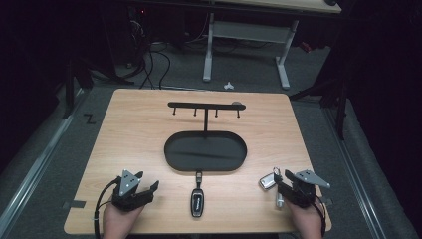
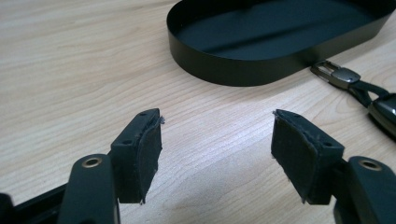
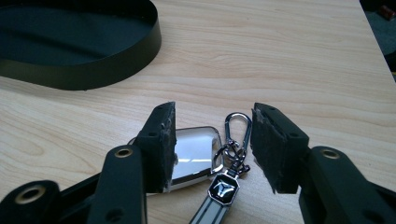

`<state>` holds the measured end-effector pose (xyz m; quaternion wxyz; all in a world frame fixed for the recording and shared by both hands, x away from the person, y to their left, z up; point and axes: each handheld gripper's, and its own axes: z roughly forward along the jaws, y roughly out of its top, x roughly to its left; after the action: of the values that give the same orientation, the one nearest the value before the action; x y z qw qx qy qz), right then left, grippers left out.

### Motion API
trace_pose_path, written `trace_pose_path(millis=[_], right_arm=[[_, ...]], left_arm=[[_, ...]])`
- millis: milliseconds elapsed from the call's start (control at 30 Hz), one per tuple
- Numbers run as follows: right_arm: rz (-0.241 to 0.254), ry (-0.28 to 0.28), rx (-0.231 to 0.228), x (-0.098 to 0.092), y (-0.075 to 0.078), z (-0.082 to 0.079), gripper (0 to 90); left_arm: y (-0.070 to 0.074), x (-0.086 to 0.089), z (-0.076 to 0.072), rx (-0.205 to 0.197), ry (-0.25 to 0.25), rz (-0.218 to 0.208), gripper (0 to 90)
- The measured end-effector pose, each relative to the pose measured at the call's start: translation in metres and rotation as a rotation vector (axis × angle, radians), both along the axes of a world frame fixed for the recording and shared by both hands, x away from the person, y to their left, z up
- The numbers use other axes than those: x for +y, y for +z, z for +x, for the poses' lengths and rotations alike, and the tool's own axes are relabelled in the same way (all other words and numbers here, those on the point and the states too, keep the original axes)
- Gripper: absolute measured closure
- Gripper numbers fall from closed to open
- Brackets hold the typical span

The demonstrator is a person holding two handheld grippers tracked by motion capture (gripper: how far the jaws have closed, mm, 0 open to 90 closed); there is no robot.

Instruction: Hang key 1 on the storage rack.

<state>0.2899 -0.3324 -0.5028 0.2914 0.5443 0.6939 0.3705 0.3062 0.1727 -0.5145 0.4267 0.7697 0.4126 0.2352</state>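
Left claw (image 1: 147,185) rests wide open on the tabletop (image 1: 134,129), holding nothing. Beside it a black key fob (image 1: 198,201) lies just short of the empty tray (image 1: 205,151), whose rack (image 1: 205,105) has bare hooks. Right claw (image 3: 212,140), also open and empty, straddles a silver fob (image 3: 194,156) and its clip (image 3: 236,122). Likely nothing has been hung or placed yet.
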Motion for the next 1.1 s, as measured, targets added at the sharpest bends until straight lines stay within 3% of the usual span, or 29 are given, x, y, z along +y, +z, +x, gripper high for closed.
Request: trace_pose_path(millis=[267,500,600,633,833,1000,1100], right_arm=[[0.003,0.037,0.003,0.003,0.0,-0.002,53.7],[0.005,0.054,0.002,0.004,0.001,-0.002,56.0],[0.002,0.057,0.009,0.005,-0.001,-0.001,56.0],[0.002,0.057,0.009,0.005,-0.001,-0.001,56.0],[0.009,0.055,0.01,0.005,0.0,-0.001,56.0],[0.017,0.1,0.008,0.016,0.002,-0.002,55.8],[0.018,0.17,0.005,0.041,0.003,-0.005,54.3]], left_arm=[[0.001,0.0,0.001,0.015,-0.004,-0.035,36.6],[0.0,-0.012,-0.004,0.013,-0.052,0.004,45.1],[0.0,-0.025,-0.008,0.039,-0.126,0.025,54.7],[0.0,-0.025,-0.008,0.039,-0.126,0.025,57.1],[-0.001,-0.054,-0.018,0.06,-0.246,0.102,68.5],[0.0,-0.057,-0.019,0.051,-0.246,0.103,70.2],[0.001,-0.051,-0.017,0.043,-0.223,0.08,67.7]])
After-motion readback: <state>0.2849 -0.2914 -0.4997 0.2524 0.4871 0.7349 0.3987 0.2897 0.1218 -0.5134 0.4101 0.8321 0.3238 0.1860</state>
